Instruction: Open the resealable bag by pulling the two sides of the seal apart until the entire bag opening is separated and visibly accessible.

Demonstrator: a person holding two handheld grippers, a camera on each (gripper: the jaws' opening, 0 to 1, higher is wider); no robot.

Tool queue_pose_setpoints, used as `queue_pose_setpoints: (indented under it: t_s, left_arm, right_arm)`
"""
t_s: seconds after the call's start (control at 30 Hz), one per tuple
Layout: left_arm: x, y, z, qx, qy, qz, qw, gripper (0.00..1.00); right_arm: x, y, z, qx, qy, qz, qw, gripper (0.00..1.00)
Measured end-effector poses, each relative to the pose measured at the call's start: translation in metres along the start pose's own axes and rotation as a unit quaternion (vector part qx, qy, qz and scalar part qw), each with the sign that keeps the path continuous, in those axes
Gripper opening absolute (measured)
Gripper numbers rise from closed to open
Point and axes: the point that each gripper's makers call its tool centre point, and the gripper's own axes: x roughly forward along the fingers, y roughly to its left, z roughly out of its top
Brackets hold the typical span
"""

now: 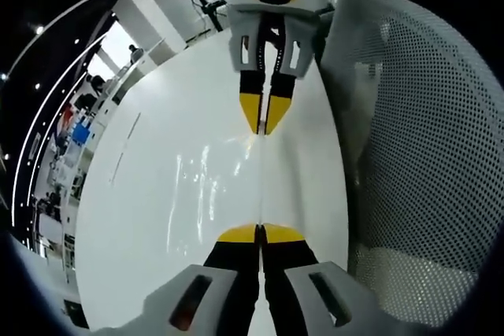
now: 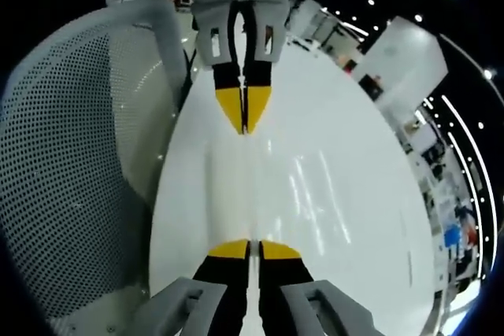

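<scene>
**Ann:** White tabletop (image 1: 157,218) fills the ground under everything, glossy, with a perforated mesh chair back (image 1: 417,139) rising beside it. What's stretched over it?

**Ben:** A clear bag (image 1: 228,171), held taut between the two tools and almost invisible; streaks of glare give it away, plus a thin crease running from one pair of tips to the other. In the right gripper view the bag (image 2: 307,186) shows the same shine.

**Ann:** Anything in it?

**Ben:** I can't make out any contents. It looks flat and see-through, so I'd guess it's empty.

**Ann:** And the tongs?

**Ben:** The left gripper (image 1: 260,233) has its yellow-tipped jaws pressed narrow together on the bag's edge. Facing it, the right gripper (image 1: 266,120) is pinched on the far edge. From the other side the same story: right gripper (image 2: 246,249) clamped tight, left gripper (image 2: 243,116) opposite, tips together on the film.

**Ann:** So which step?

**Ben:** Both sides look gripped, and I see no gap along that crease, so I judge the seal isn't parted yet. This looks like the pulling stage.

**Ann:** Next move?

**Ben:** Probably a steady pull of the two hands away from each other, keeping both pinches firm so the slick film doesn't slip, until the whole mouth gapes.
</scene>
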Motion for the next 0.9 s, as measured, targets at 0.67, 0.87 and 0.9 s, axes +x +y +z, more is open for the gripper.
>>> queue_pose_setpoints:
  t_s: [0.67, 0.87, 0.9]
  left_arm:
    - [0.008, -0.008, 0.005, 0.019, 0.005, -0.01, 0.9998, 0.0]
    - [0.008, -0.012, 0.005, 0.035, 0.002, -0.005, 0.9994, 0.0]
    - [0.008, -0.012, 0.004, 0.04, 0.004, -0.004, 0.9992, 0.0]
  right_arm:
    - [-0.009, 0.003, -0.02, 0.035, 0.022, -0.016, 0.999, 0.0]
    - [-0.021, 0.004, 0.002, 0.074, -0.011, -0.019, 0.997, 0.05]
    - [-0.021, 0.006, 0.004, 0.07, -0.011, -0.018, 0.9973, 0.05]
